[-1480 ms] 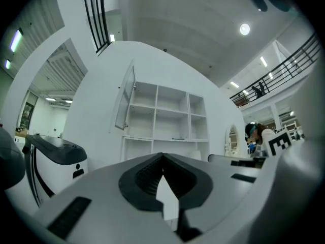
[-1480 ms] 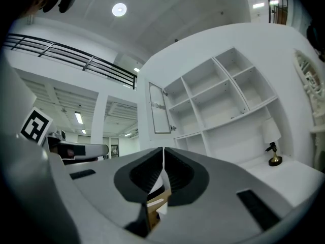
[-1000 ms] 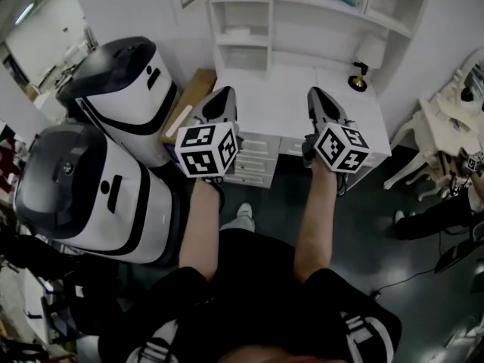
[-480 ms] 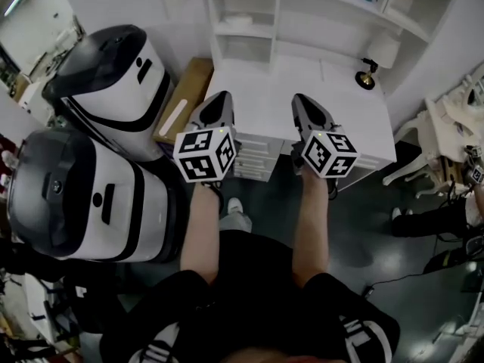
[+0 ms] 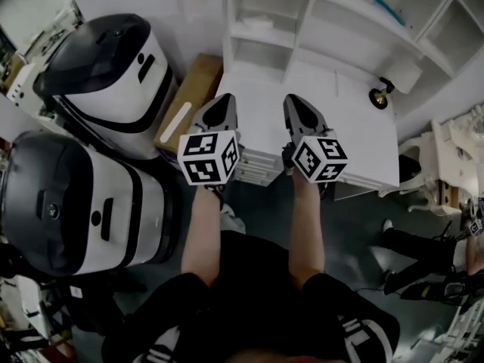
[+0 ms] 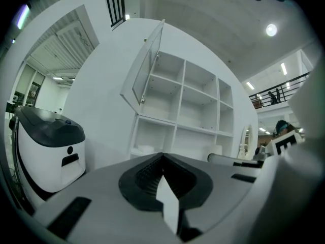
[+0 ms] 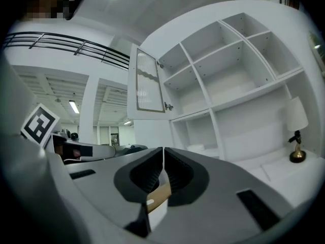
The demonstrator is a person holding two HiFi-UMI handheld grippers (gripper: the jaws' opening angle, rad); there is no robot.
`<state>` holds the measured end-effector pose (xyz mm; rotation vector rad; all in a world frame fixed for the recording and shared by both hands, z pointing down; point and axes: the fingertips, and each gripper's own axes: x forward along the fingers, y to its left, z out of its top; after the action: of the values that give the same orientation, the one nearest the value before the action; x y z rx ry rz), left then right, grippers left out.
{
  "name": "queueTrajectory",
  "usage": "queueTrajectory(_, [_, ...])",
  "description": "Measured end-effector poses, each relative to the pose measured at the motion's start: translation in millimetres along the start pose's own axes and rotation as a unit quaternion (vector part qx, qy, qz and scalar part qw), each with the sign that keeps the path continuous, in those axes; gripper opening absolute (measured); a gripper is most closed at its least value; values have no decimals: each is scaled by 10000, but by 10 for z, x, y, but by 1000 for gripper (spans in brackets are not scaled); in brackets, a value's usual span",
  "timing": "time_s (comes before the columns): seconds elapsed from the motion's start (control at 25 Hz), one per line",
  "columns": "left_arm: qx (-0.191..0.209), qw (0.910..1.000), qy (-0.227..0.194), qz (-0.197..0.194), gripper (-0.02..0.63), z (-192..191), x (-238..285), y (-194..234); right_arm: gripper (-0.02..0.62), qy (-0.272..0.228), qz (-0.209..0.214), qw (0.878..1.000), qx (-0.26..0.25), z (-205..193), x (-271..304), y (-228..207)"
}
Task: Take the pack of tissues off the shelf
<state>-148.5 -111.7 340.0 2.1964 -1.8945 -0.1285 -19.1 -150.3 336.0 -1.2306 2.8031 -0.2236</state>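
The pack of tissues [image 5: 257,23] is a small white bundle lying in the lower left compartment of the white shelf unit [image 5: 321,21]. It also shows as a pale lump in the left gripper view [image 6: 143,149] and in the right gripper view [image 7: 195,148]. My left gripper [image 5: 224,99] and right gripper [image 5: 295,100] are held side by side over the near part of the white desk [image 5: 348,127], well short of the shelf. Both are shut with nothing between the jaws, which meet in a thin line in each gripper view [image 6: 162,155] [image 7: 163,149].
Two big white-and-black machines [image 5: 113,66] [image 5: 76,203] stand to the left of the desk, with a brown cardboard box [image 5: 189,100] wedged beside it. A small lamp [image 5: 382,93] sits at the desk's right. A shelf door [image 6: 147,67] hangs open. A person's legs [image 5: 423,248] are at the right.
The head view has moved closer to the desk and shelf. Both grippers now sit nearer each other and further over the desk. Both stayed shut.
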Motion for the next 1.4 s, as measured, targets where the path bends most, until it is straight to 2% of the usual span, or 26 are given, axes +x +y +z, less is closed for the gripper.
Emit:
queueTrajectory(0.2, [98, 9996, 119, -221, 11, 78, 448, 188, 26, 151, 71, 9996, -248, -100, 665, 132])
queueTrajectory(0.36, [-56, 9996, 205, -205, 11, 7, 764, 512, 28, 176, -16, 9989, -441, -121, 1064, 40])
queueTrajectory(0.56, [95, 9991, 364, -210, 11, -38, 1063, 771, 27, 60, -225, 9992, -332, -148, 1483, -160])
queueTrajectory(0.76, [197, 9986, 458, -201, 11, 12, 1283, 873, 26, -16, -155, 9998, -115, -221, 1852, -175])
queueTrajectory(1.0, [275, 9969, 647, -342, 11, -102, 1453, 810, 26, -27, -178, 9998, 1, -268, 1956, -307])
queueTrajectory(1.24, [171, 9961, 766, -391, 11, -182, 1706, 755, 26, -13, -529, 9986, 22, -245, 1878, -754])
queueTrajectory(1.4, [195, 9962, 781, -337, 11, -165, 1930, 726, 26, -44, -573, 9983, 57, -187, 1924, -1011])
